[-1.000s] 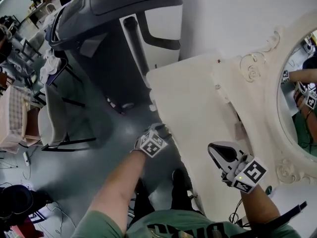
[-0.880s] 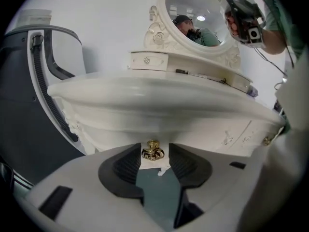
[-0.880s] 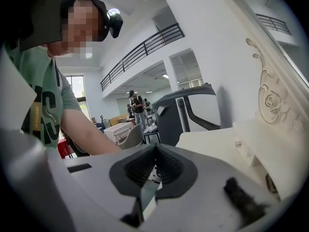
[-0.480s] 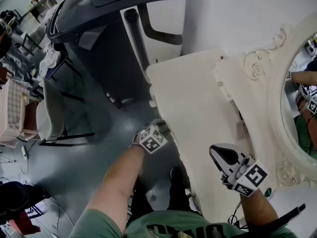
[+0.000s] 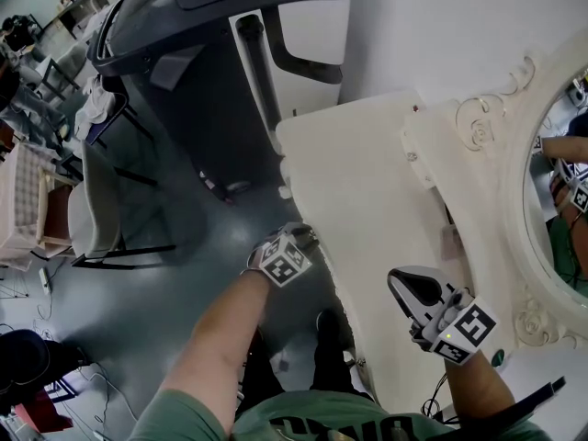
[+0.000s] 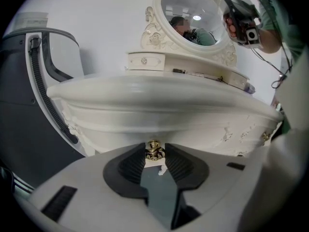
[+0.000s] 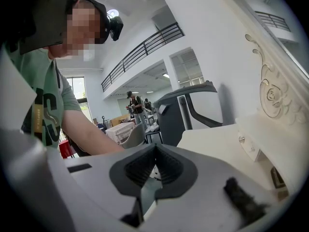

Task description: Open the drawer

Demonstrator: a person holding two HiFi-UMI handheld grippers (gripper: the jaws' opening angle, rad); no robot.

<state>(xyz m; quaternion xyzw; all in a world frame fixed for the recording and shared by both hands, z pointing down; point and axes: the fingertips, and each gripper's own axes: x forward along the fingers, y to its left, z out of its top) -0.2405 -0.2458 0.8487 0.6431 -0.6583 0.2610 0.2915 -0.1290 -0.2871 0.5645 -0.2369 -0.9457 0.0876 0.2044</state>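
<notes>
Pads of the left gripper (image 6: 155, 154) stand partly closed against a small round brass knob (image 6: 154, 149), touching it on both sides. These jaws have just been closing, with the knob between them. The knob sits at the middle of the curved cream drawer front (image 6: 145, 129). The drawer front lies closed just under the overhanging top of the cream-white carved wooden dressing table (image 6: 159, 98).

The right gripper (image 7: 154, 151) has its jaws together at the tips and grips nothing. In the head view it is held above the dressing table's top, near the front edge and apart from the left gripper, which is down at the table's front.

At the back of the dressing table's top stands an oval mirror in a scrolled cream frame (image 6: 190, 13). The glass reflects the person and a gripper. At the foot of the mirror's frame is a small cream box with a tiny knob (image 6: 146, 61).

To the left of the dressing table stands a tall dark grey machine with a white side panel (image 6: 29, 105), close against the white wall (image 6: 106, 18) behind both. A glossy grey floor (image 5: 165, 292) stretches out from the dressing table's front, under the person's left arm.
</notes>
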